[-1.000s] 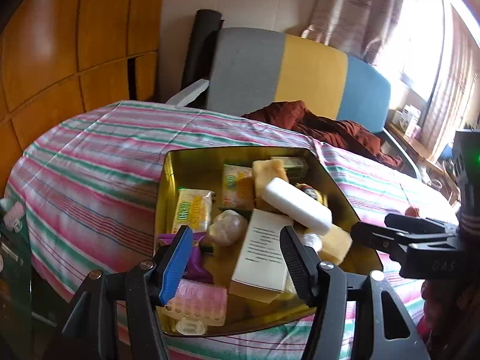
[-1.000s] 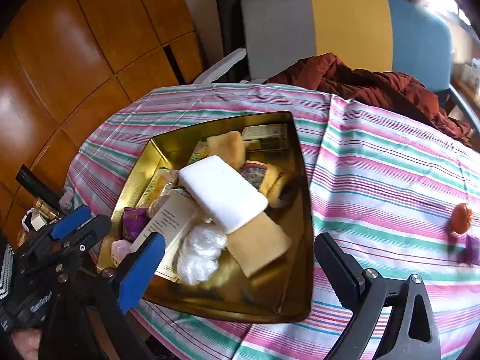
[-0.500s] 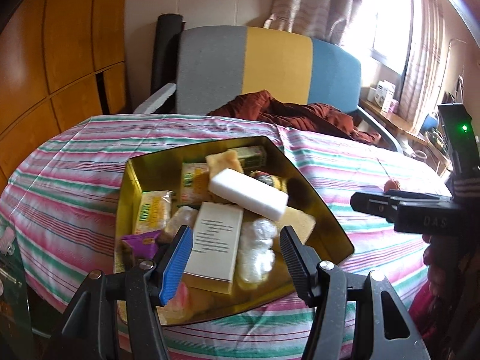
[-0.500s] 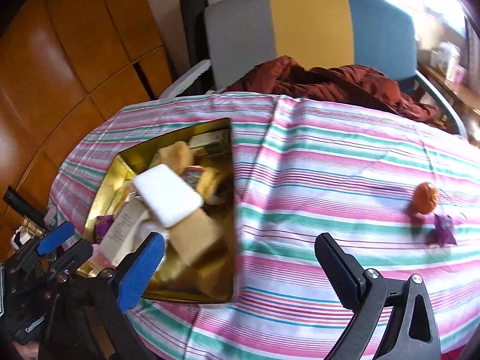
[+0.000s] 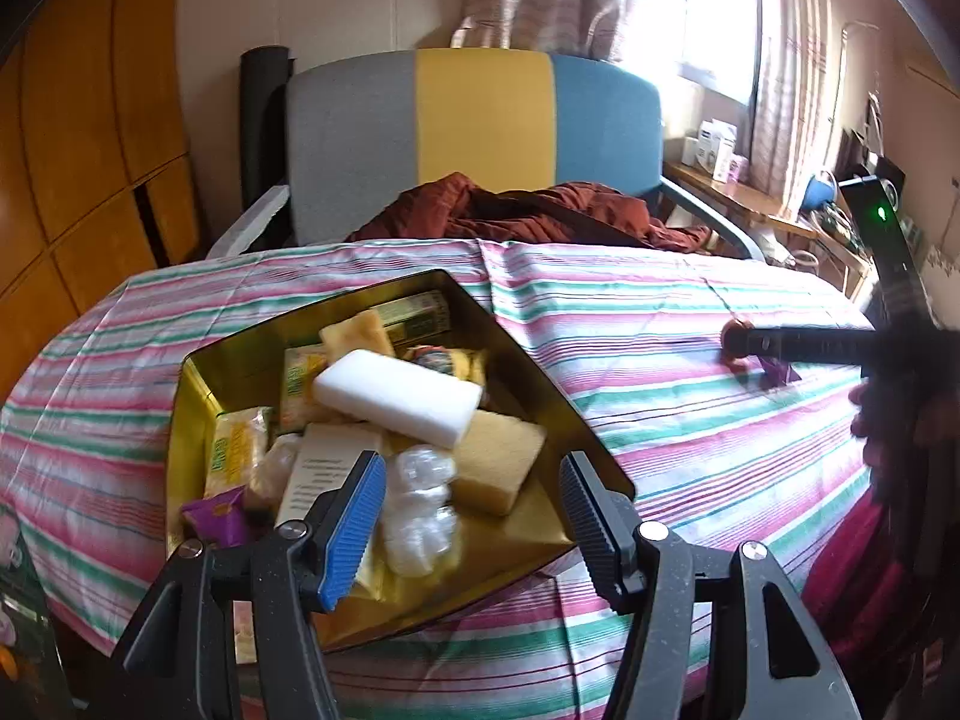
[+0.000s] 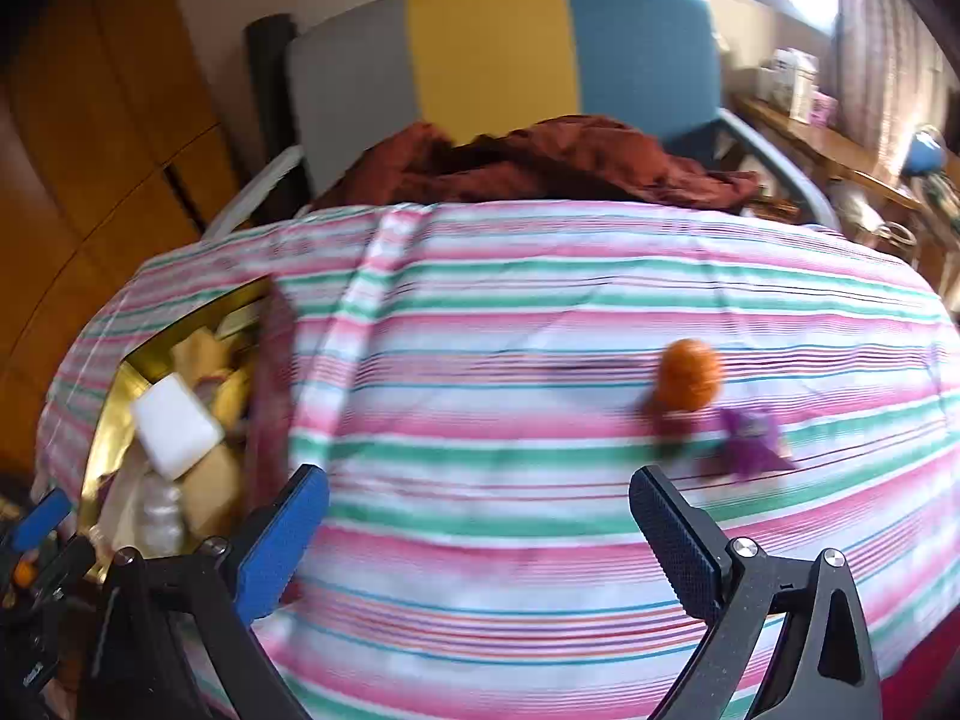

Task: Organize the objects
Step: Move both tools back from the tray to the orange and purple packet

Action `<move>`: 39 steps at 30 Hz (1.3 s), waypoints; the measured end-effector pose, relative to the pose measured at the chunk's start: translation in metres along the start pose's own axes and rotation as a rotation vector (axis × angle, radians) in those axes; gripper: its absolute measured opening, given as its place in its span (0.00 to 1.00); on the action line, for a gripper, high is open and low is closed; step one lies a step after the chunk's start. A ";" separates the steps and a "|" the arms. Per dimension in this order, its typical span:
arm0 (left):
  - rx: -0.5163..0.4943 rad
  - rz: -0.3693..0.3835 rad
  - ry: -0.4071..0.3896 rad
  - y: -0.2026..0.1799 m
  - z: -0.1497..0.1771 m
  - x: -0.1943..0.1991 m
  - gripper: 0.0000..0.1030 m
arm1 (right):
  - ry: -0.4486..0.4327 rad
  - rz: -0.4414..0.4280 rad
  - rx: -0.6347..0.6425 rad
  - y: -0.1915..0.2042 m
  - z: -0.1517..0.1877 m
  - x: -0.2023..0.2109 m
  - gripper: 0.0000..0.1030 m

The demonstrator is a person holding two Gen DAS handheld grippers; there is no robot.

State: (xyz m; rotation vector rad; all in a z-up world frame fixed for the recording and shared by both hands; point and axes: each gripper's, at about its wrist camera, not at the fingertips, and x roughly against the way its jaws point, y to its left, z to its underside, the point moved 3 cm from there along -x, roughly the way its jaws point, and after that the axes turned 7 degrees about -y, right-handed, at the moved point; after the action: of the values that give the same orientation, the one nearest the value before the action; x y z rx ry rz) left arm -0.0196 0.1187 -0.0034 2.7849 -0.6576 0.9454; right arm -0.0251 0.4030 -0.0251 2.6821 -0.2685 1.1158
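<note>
tin (image 5: pixel 528 360) long axis runs away-left | white block (image 5: pixel 396 396) lies crosswise | both grippers' fingers wide, empty

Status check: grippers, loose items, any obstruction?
Left gripper open, empty, over the tin. Right gripper open, empty, facing the orange ball and purple wrapper on the cloth. Nothing between.

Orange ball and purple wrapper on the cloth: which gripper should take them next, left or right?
Probably right. The right gripper is open and faces the orange ball and purple wrapper. The left gripper, also open, sits over the gold tin.
</note>
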 end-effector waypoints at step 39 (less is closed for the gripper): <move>-0.123 0.313 0.230 -0.169 -0.033 -0.125 0.59 | 0.027 0.198 -0.663 -0.236 0.008 -0.024 0.98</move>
State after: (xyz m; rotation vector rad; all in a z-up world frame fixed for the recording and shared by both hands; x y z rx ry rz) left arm -0.0516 0.3243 -0.0502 2.4591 -1.0917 1.2113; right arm 0.0236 0.6287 -0.0797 2.0793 -0.7624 0.9019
